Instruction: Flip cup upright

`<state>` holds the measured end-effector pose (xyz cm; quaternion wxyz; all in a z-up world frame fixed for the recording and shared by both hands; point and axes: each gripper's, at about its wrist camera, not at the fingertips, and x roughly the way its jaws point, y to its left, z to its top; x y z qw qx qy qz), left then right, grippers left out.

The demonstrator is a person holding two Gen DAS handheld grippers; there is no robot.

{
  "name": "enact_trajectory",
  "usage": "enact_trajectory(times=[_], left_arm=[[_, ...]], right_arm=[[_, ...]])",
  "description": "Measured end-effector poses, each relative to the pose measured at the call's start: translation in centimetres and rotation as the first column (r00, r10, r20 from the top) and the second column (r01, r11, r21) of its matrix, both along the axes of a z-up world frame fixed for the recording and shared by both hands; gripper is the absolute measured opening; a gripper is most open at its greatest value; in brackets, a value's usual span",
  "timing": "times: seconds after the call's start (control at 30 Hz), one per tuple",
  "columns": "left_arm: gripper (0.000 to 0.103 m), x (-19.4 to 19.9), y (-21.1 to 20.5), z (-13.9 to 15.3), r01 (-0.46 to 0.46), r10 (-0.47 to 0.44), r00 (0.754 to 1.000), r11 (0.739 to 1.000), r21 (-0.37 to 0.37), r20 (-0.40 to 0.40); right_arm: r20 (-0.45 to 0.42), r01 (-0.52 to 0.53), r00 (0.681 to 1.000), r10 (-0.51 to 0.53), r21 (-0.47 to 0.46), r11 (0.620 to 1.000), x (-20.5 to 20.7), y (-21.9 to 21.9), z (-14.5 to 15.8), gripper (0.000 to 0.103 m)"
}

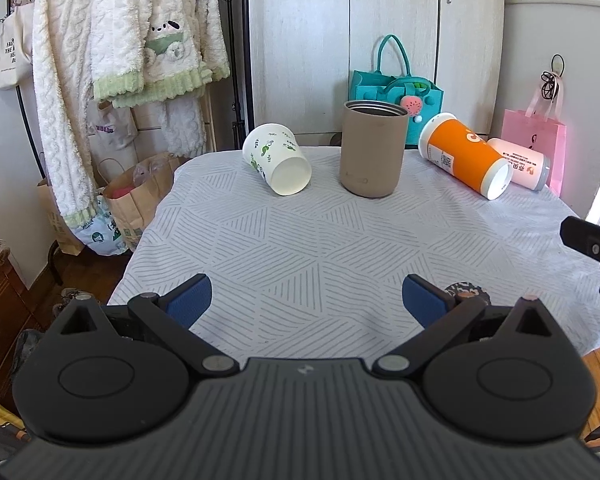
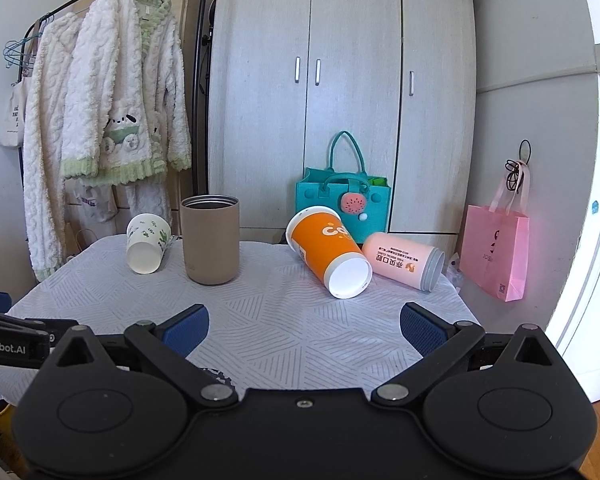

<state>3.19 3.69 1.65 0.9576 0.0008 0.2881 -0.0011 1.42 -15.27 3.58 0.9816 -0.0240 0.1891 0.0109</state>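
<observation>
Four cups are on a table with a grey patterned cloth (image 1: 300,240). A white cup with green leaf print (image 1: 276,158) (image 2: 147,242) lies tipped on its side at the far left. A tan metal tumbler (image 1: 371,148) (image 2: 210,239) stands upright beside it. An orange cup (image 1: 464,155) (image 2: 327,251) lies on its side at the right, leaning on a pink cup (image 1: 520,163) (image 2: 404,261), also on its side. My left gripper (image 1: 306,300) is open and empty over the near table edge. My right gripper (image 2: 304,330) is open and empty, short of the orange cup.
A teal felt bag (image 2: 342,196) and a wardrobe (image 2: 340,80) stand behind the table. A pink gift bag (image 2: 494,252) hangs at the right. White robes hang on a rack (image 1: 112,60) at the left, with paper bags (image 1: 136,196) below.
</observation>
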Motion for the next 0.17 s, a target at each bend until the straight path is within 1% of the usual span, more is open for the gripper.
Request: enact_trajectory(times=[0.17], left_arm=[[0.103, -0.01, 0.09, 0.07, -0.005, 0.005, 1.000, 1.000, 0.004, 0.000]], right_arm=[[-0.001, 0.005, 1.000, -0.005, 0.001, 1.000, 0.08, -0.07, 0.01, 0.103]])
